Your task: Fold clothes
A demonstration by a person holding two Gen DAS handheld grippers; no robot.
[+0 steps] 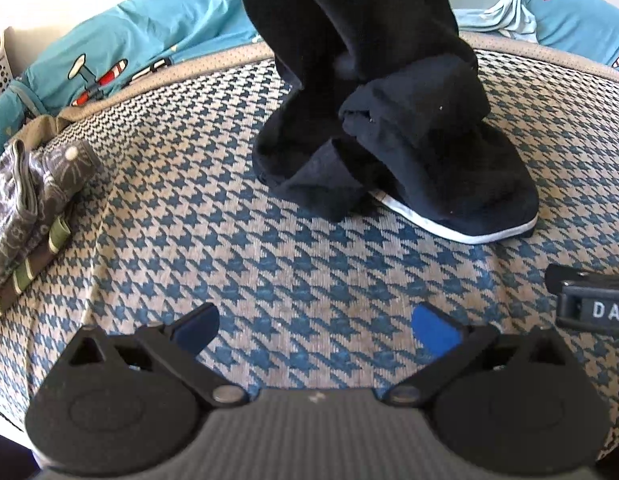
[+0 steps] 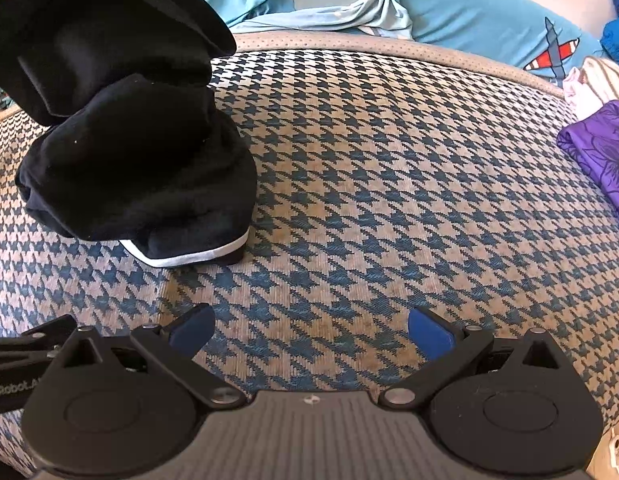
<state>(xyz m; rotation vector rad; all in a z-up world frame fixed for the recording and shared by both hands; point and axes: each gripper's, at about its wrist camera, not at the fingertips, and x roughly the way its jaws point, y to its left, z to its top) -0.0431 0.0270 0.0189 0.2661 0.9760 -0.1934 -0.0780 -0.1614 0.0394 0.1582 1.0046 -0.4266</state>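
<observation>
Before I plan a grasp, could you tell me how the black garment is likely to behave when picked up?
The black garment is probably floppy: it slumps in soft folds. It would likely drape and unfold rather than hold shape. Its white-trimmed hem may drag on the houndstooth surface.

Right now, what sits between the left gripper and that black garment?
Nothing: in the left wrist view only bare houndstooth cover lies between left gripper and black garment.

Bare houndstooth cushion (image 2: pixel 389 184) lies open ahead of both grippers, nothing between their spread fingers. The dark garment (image 1: pixel 381 128) hangs down and bunches on the cushion, blocking the middle-left of the right view. Folded patterned clothes (image 1: pixel 33 196) crowd the left edge; a purple cloth (image 2: pixel 601 156) takes the right edge.
</observation>
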